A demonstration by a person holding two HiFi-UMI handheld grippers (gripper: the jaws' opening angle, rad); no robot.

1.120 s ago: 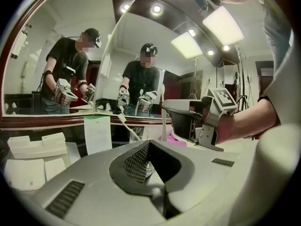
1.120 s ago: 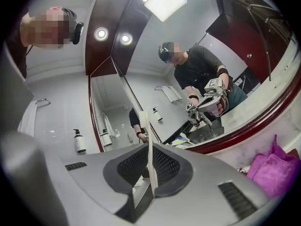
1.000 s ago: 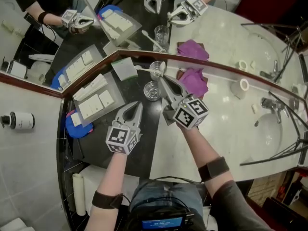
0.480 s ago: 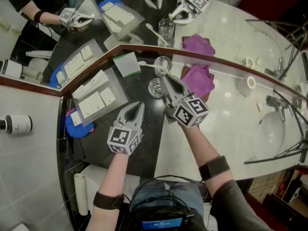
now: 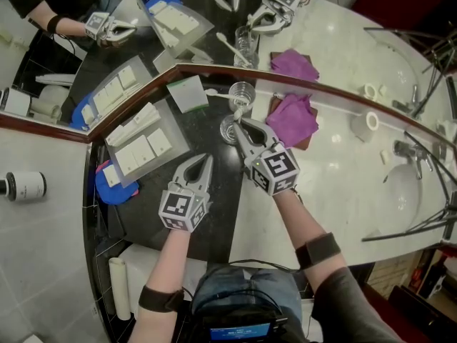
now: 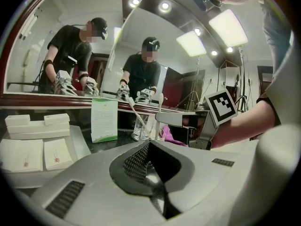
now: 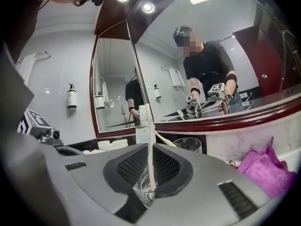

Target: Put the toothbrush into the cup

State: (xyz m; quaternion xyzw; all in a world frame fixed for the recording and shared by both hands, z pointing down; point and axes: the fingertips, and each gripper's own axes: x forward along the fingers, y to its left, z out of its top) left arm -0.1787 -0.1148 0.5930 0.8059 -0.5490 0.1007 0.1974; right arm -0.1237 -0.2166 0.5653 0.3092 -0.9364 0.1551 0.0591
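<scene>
Right gripper (image 5: 241, 126) clamped thin white plastic toothbrush (image 7: 150, 145) by its handle, bristles up; clear glass cup (image 7: 144, 190) just below jaws. Brush looked light, stiff, slippery; handle hold suited. Left gripper (image 5: 206, 160) closed, empty.

so there's a purple cloth (image 5: 293, 120) bunched up right by the mirror (image 5: 335, 48), a little green-and-white card (image 5: 188, 93) standing on the black counter (image 5: 214, 224), a clear tray (image 5: 177, 140) of white packets (image 5: 146, 151) with something blue (image 5: 111, 188) poking out under it, and a faucet (image 5: 401, 154) way off right
</scene>
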